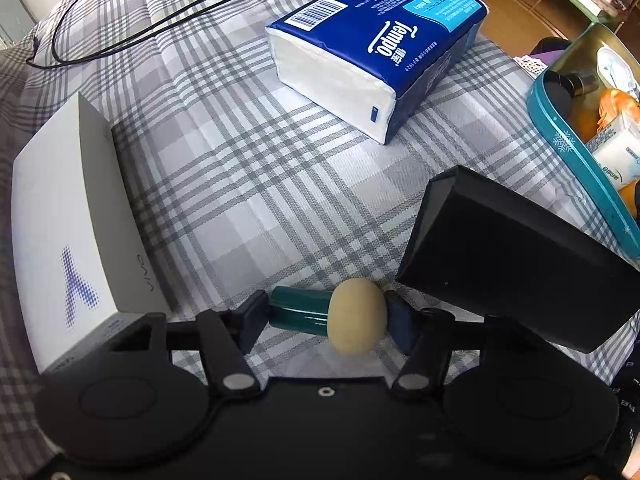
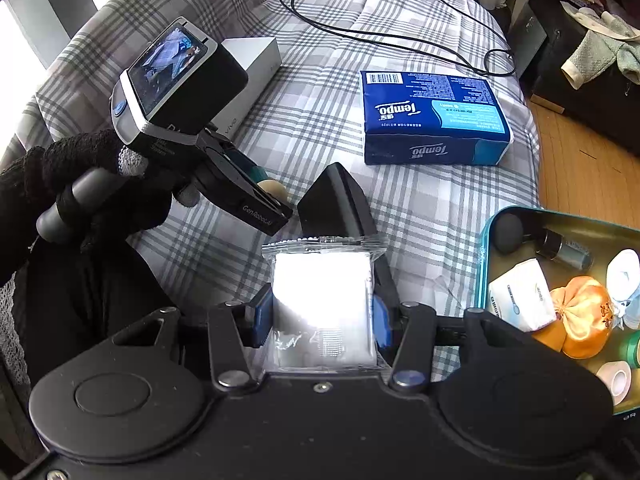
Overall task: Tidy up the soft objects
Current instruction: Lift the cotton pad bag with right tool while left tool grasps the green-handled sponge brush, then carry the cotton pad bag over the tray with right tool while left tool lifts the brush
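Left gripper (image 1: 326,316) clamps a beige-tipped teal applicator (image 1: 356,316) above the plaid bed (image 1: 248,184). Right gripper (image 2: 322,314) grasps a sealed white packet (image 2: 322,304); beside it, the open tin (image 2: 486,256) holds small items.

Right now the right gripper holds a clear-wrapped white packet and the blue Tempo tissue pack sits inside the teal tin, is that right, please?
Not quite. The right gripper does hold the clear-wrapped white packet, but the Tempo tissue pack lies on the plaid cloth, apart from the teal tin, as the right wrist view shows.
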### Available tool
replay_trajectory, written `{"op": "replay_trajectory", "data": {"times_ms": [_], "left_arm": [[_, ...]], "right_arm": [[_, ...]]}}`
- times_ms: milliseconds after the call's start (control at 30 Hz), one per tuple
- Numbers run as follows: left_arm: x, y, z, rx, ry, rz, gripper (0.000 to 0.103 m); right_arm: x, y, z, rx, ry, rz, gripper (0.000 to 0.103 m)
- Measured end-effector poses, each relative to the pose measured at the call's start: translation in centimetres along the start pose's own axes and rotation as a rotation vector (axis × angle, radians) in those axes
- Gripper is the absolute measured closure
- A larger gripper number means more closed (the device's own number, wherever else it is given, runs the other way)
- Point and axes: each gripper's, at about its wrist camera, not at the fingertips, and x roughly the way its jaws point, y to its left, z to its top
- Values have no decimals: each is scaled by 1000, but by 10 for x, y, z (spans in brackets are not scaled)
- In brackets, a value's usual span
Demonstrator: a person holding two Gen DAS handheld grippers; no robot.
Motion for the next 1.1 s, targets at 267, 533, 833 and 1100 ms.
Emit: {"op": "replay_trajectory", "data": {"times_ms": [267,533,833,1100], "left_arm": [[-11,23,1,-234,22,18,46],[-30,34,-9,-461,-39,38,46],[-39,31,-17,-578,-81,139,46],[-50,22,-23,-620,-127,180,46]], "right_arm": [[4,-2,1,22,7,1,55],[10,-3,2,32,18,-17,55],[13,-5,2,47,22,-32,55],[14,-7,1,60,20,-39,55]]}}
